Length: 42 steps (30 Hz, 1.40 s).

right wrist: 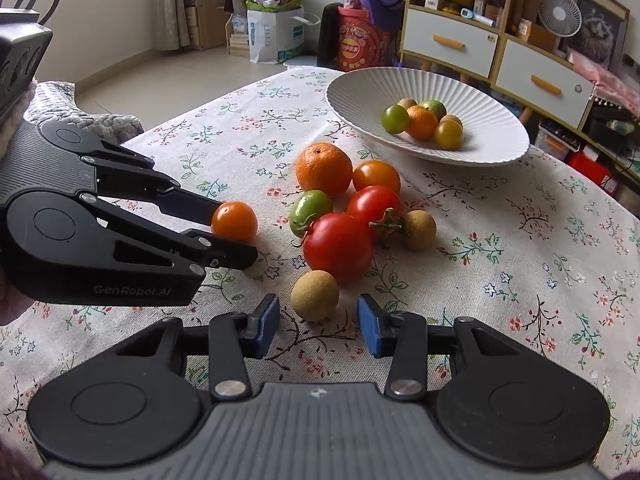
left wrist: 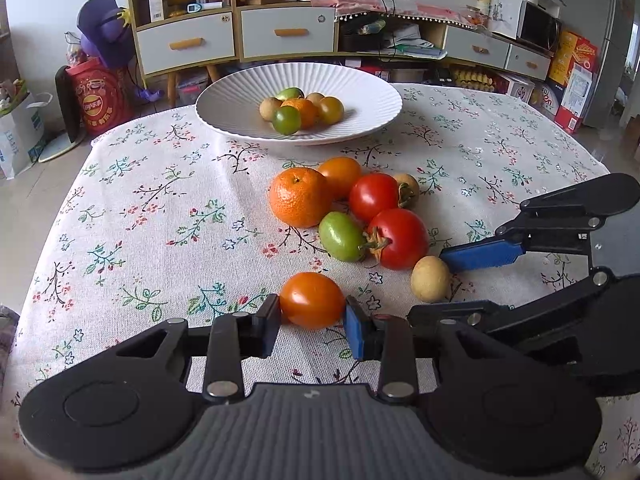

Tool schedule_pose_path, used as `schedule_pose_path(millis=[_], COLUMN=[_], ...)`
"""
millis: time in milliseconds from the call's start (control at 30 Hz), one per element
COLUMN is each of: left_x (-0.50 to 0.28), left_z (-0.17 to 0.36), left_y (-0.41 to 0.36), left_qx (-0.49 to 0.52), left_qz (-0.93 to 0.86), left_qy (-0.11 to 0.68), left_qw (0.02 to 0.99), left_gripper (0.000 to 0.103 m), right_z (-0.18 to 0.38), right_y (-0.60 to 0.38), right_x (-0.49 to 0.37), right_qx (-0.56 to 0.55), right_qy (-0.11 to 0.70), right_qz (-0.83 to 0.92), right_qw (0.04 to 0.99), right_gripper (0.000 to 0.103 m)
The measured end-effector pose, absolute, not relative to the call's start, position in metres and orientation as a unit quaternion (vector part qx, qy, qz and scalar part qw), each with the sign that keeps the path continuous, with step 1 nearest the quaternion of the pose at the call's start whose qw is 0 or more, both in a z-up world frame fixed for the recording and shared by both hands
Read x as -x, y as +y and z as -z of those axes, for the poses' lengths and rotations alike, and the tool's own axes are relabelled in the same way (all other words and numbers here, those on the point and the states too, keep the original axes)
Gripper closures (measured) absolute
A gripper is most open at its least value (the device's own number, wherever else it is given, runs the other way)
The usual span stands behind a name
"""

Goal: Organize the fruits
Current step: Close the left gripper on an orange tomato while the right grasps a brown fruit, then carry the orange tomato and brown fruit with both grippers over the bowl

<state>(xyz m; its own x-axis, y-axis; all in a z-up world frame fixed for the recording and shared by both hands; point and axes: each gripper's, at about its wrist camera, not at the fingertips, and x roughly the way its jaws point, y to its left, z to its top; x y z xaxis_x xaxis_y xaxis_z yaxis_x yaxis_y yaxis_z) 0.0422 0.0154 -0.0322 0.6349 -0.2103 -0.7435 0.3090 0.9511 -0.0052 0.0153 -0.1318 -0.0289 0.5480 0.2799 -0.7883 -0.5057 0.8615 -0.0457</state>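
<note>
Crosswise, the orange tomato (left wrist: 312, 300) sits clamped in the left claw (left wrist: 313, 322); right claw (right wrist: 318, 326) gapes apart.

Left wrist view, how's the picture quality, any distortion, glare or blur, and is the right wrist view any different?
Left wrist view: strong fisheye bend, the cabinet curves, corners go dark; soft daylight, a small highlight on the orange tomato in the left hand-held gripper; fruit sharp. Right wrist view: same bend, bright floor near the curtain, soft shadow inside the white bowl.
</note>
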Motion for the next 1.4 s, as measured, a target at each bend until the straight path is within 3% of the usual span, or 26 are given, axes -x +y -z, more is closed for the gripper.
schedule_pose_path(millis=[267,933,1400], left_x=[-0.045,-0.047,-0.082], left_z=[0.031,0.017,-0.019], left_y=[0.012,0.024,0.018], left_qx=[-0.061,-0.041,-0.006], left_qz=[0.141,0.137,0.114], left_qy=[0.408,0.395,0.356], left_qw=[0.9,0.907,0.927], left_gripper=[0.081,0.081,0.081], right_z=[0.027,0.001,-0.032], right_y=[-0.132,-0.141,-0.162], right_x=[-0.017,-0.02,-0.075], right_qx=[0.127,0.1,0.036], right_qy=[0.425,0.401,0.362], right_qz=[-0.229,-0.237,-0.181], right_qw=[0.866,0.879,0.914], right_gripper=[0.08,0.08,0.08])
